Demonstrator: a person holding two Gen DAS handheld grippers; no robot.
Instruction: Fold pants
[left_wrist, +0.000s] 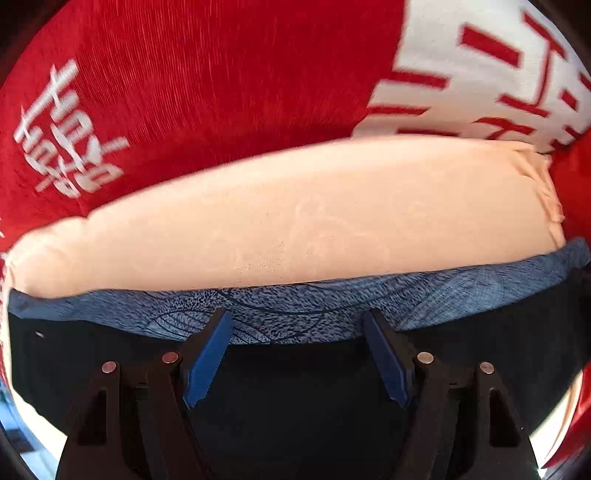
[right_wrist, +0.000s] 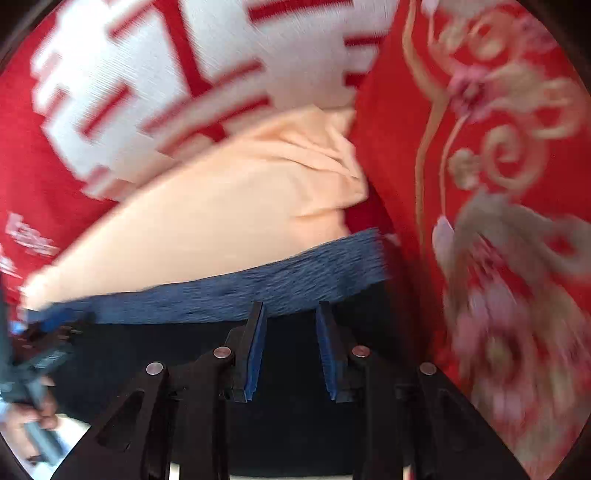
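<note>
Scene: folded peach pants across frame centre, on red bedding | Left claw: wide, empty, above blue cloth | Right claw: narrower, empty | Risk: your fingers may pinch the blue cloth, dragging the fold loose

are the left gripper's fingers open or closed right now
Open. The left gripper shows a wide gap between its blue pads, with nothing pinched, above the black pants.
</note>
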